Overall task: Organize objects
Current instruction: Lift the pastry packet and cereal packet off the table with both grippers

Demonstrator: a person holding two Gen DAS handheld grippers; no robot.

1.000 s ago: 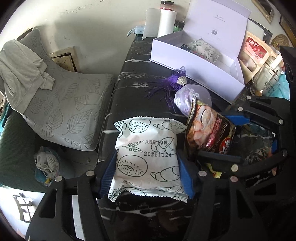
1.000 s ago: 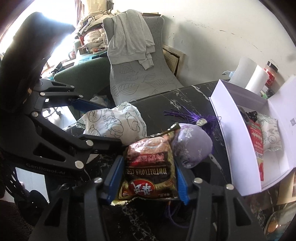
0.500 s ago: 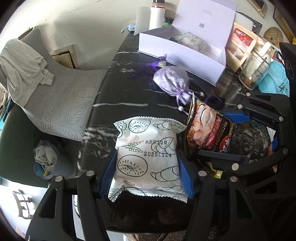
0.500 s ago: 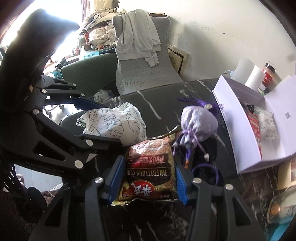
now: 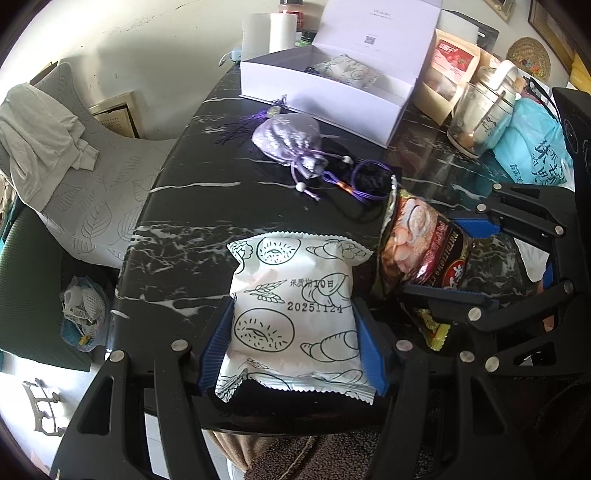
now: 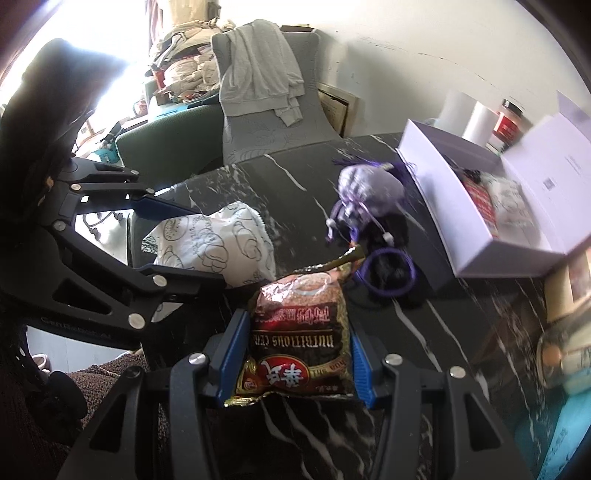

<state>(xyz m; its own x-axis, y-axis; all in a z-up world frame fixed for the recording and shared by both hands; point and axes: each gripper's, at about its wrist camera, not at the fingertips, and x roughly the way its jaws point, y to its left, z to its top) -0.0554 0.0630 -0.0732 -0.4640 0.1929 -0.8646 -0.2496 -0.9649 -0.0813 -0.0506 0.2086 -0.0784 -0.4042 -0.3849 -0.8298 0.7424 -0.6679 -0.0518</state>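
My left gripper point(image 5: 291, 347) is shut on a white bread packet point(image 5: 295, 310) printed with pastry drawings, held over the near edge of the black marble table point(image 5: 207, 206). My right gripper point(image 6: 295, 354) is shut on a dark red cereal packet point(image 6: 299, 328), beside the left one. The cereal packet also shows in the left wrist view point(image 5: 421, 251), and the bread packet in the right wrist view point(image 6: 214, 243). An open white box point(image 5: 325, 92) with packets inside stands at the table's far side. A lilac drawstring pouch point(image 5: 288, 138) lies before it.
A purple hair tie point(image 6: 388, 273) lies by the pouch. Paper rolls point(image 5: 269, 33), a glass jar point(image 5: 484, 118), a snack bag point(image 5: 450, 70) and a blue plastic bag point(image 5: 532, 147) stand at the back and right. A grey cushioned chair point(image 5: 85, 177) is left of the table.
Both grippers have pulled back from the box with their packets still held. The pouch and box now lie farther ahead.
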